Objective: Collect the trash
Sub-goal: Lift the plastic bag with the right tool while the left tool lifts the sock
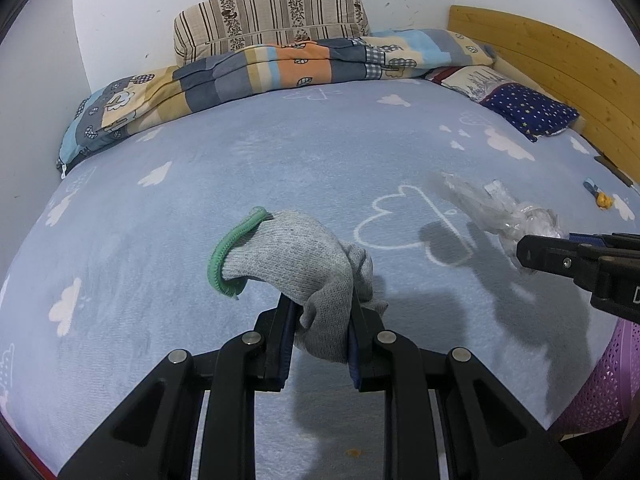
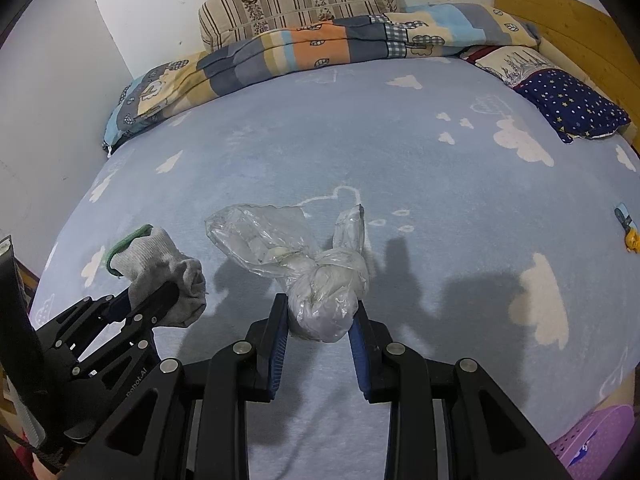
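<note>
My left gripper [image 1: 322, 312] is shut on a grey knitted glove with a green cuff [image 1: 292, 252], lifted above the blue bed sheet. The right wrist view has the same glove [image 2: 160, 268] and the left gripper [image 2: 160, 300] at lower left. My right gripper [image 2: 320, 316] is shut on a knotted clear plastic bag with white contents [image 2: 320, 288]; its loose ends stick up and away. In the left wrist view that bag [image 1: 500, 208] hangs at the right, in front of the right gripper's black fingers [image 1: 536, 254].
A blue cloud-print sheet [image 2: 360, 140] covers the bed. Folded quilt [image 1: 280, 68] and striped pillow [image 1: 272, 12] lie at the far wall, a starry pillow [image 2: 572, 104] by the wooden headboard [image 1: 560, 64]. A purple perforated basket [image 1: 600, 392] stands at lower right. A small blue-and-yellow item [image 2: 628, 228] lies at the right edge.
</note>
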`<state>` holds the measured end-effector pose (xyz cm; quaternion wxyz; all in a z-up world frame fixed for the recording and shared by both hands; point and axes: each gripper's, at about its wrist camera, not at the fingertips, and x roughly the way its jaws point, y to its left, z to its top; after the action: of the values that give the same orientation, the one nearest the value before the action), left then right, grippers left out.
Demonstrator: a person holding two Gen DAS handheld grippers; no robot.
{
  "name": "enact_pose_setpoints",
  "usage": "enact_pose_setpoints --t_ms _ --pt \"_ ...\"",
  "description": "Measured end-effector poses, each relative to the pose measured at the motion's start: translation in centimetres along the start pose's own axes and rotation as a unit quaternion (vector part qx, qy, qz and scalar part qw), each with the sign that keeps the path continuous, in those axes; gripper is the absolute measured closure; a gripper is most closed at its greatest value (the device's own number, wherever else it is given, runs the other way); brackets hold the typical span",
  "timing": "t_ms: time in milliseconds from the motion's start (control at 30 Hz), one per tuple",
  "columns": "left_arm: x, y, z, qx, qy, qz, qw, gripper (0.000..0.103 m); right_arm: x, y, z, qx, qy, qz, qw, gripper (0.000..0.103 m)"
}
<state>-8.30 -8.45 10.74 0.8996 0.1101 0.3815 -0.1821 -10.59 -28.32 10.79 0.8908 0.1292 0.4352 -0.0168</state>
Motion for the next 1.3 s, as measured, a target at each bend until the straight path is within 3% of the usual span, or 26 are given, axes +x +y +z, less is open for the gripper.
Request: enact_pose_setpoints --t_ms 700,1300 --pt "-0.9 -0.4 0.5 0.005 -0.016 0.003 0.9999 0.082 -0.1 0.2 0.0 -0.004 -0.002 0.001 1.000 0.073" --pt "-4.7 0.4 1.5 0.014 -0.077 0.021 0.9967 0.082 -4.7 1.3 -1.9 0.006 -0.065 -0.003 0.998 0.072"
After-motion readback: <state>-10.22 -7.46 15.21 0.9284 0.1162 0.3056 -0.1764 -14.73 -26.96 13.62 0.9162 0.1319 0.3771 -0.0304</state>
